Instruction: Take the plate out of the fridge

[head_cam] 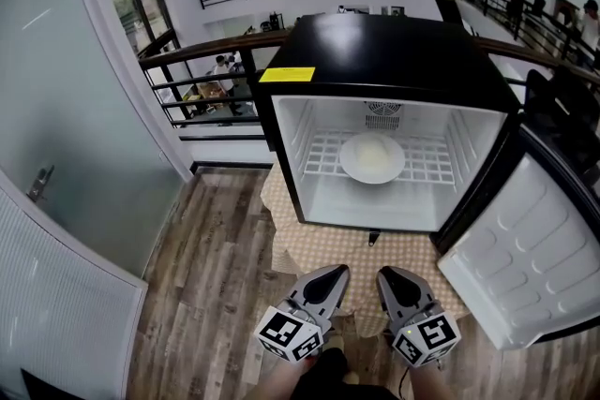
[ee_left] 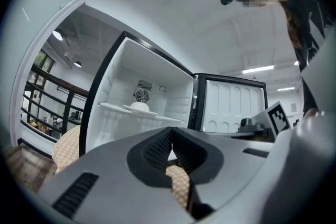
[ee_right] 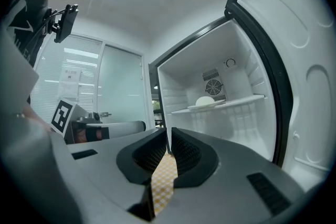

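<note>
Both jaws pressed together, empty; I judge the plate (head_cam: 372, 157) at frame centre stiff, slippery, breakable: pinch its near rim.

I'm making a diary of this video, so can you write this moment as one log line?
mini fridge door: open | plate: on wire shelf, untouched | left gripper: shut, empty | right gripper: shut, empty

Left gripper (ee_left: 169, 140) closed, empty; plate (ee_left: 137, 108) on fridge (ee_left: 113, 97) shelf.

Fridge door (head_cam: 525, 239) cut by right edge; mound (ee_right: 205, 100) on plate (head_cam: 349, 162) unidentifiable.
</note>
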Available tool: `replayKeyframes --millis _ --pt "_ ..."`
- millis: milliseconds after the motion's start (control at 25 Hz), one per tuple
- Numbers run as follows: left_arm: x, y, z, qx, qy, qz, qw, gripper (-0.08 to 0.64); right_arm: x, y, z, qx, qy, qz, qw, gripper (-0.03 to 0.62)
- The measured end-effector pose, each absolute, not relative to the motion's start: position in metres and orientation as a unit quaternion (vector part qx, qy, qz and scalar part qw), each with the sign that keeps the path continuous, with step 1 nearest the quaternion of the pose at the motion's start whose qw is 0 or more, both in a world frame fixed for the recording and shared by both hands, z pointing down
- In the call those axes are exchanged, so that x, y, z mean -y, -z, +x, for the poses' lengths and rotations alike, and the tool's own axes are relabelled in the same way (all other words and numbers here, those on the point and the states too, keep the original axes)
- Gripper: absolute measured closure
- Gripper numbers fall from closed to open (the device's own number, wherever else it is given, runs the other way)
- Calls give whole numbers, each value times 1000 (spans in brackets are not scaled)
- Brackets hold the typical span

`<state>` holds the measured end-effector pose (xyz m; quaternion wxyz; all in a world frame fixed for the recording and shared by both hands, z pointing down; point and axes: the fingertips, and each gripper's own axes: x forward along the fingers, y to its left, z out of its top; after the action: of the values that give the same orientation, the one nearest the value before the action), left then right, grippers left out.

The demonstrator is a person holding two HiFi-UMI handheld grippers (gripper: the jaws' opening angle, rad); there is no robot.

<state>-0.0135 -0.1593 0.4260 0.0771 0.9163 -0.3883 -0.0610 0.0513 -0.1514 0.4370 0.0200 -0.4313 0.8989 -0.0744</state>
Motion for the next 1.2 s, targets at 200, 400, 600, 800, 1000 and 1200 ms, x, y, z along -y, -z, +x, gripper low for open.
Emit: replayKeyframes --millis 200,400,600,800,1000,1200 --pt "184 -426 -12 381 63 919 81 552 174 -438 51 -896 75 -438 15 551" --pt "208 -426 -11 376 70 920 84 552 196 -439 49 -893 76 -444 9 551" --pt "226 -428 -6 363 70 925 84 552 213 -441 44 -890 81 -448 5 551" --pt "244 -430 -8 352 69 929 87 551 234 -443 42 -882 100 -461 14 551" --pt "258 -429 -14 347 72 931 86 552 255 -436 40 -868 139 -473 53 551" --pt "266 -428 -14 338 69 935 77 551 277 -419 50 -830 226 -492 133 551"
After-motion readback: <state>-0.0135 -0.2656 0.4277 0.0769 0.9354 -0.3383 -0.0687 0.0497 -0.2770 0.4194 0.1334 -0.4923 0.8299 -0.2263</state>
